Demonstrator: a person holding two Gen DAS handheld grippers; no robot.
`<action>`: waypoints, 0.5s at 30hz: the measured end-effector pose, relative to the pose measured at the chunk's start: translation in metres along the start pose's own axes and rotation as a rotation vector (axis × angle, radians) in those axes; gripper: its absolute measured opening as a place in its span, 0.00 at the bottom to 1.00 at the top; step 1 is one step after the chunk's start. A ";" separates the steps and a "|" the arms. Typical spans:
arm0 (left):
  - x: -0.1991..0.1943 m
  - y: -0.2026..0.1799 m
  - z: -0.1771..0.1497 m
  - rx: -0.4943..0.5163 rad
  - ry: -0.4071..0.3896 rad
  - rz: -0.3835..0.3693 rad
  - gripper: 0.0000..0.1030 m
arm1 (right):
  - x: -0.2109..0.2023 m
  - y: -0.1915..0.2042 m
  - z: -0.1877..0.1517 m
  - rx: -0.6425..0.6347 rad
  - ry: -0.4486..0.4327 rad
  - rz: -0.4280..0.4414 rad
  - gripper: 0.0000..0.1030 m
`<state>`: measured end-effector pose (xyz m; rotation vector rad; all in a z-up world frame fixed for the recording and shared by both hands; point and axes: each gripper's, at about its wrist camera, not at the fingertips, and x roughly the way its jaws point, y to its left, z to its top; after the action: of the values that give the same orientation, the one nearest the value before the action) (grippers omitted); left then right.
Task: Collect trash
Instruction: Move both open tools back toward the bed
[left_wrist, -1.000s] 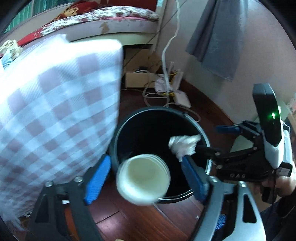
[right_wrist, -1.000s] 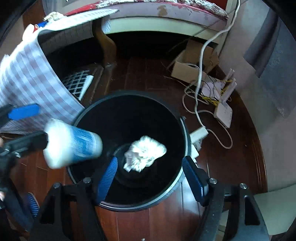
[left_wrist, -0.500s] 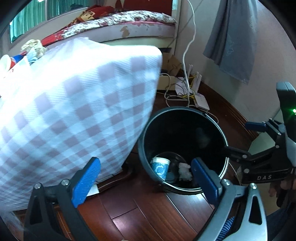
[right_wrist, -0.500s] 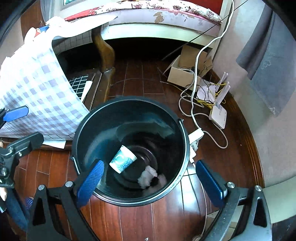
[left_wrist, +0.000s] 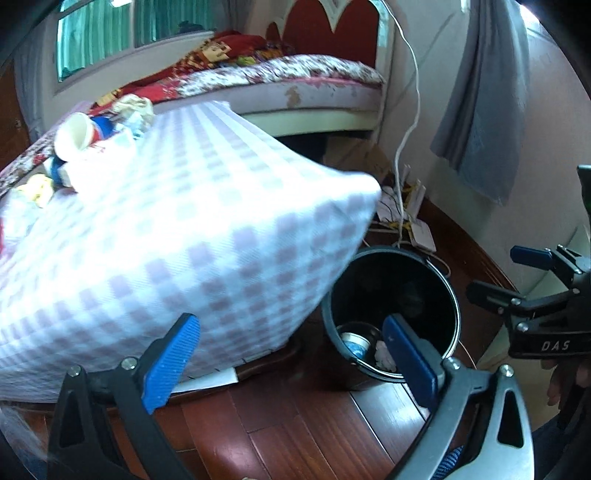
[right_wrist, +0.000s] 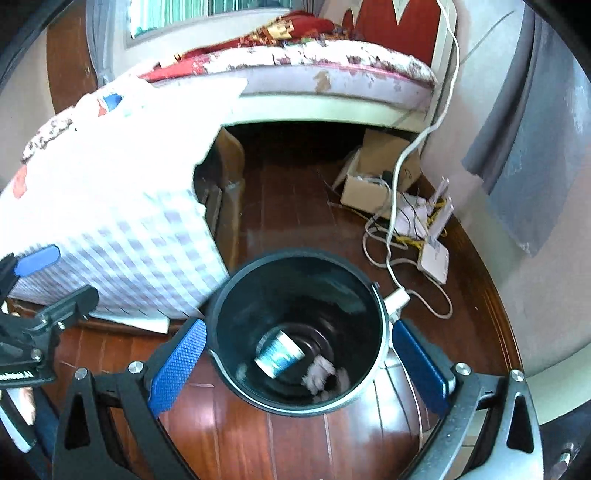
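A black bin (right_wrist: 351, 295) stands on the wooden floor. At its bottom lie a blue-and-white paper cup (right_wrist: 279, 354) and a crumpled white tissue (right_wrist: 321, 373). My right gripper (right_wrist: 299, 365) hovers above the bin, open wide and empty. My left gripper (left_wrist: 291, 360) is also open and empty, off to the left of the bin (left_wrist: 388, 280), beside the table's checked cloth (left_wrist: 184, 240). The cup (left_wrist: 356, 341) and tissue (left_wrist: 384, 356) show there too. On the table lie another paper cup (left_wrist: 75, 134) and crumpled paper (left_wrist: 133, 110).
A bed (left_wrist: 295, 77) runs along the back wall. By the wall behind the bin are a cardboard box (right_wrist: 373, 177), tangled cables and a white router (right_wrist: 436, 254). A grey cloth (left_wrist: 480, 110) hangs at the right. The table's wooden leg (right_wrist: 225, 206) stands close to the bin.
Both grippers opened; the paper cup and the tissue dropped into the bin. Both grippers then rose and drew back, and the left one swung towards the table.
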<state>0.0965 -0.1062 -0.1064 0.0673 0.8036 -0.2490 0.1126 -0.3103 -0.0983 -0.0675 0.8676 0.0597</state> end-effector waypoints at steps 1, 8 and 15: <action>-0.004 0.004 0.002 -0.008 -0.009 0.006 0.97 | -0.004 0.004 0.002 -0.001 -0.010 0.002 0.99; -0.034 0.041 0.013 -0.072 -0.068 0.068 0.97 | -0.026 0.042 0.029 -0.031 -0.080 0.048 0.99; -0.051 0.073 0.012 -0.122 -0.110 0.128 0.98 | -0.033 0.086 0.052 -0.098 -0.118 0.098 0.99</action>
<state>0.0889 -0.0269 -0.0634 -0.0102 0.7008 -0.0819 0.1240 -0.2214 -0.0422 -0.1119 0.7493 0.1963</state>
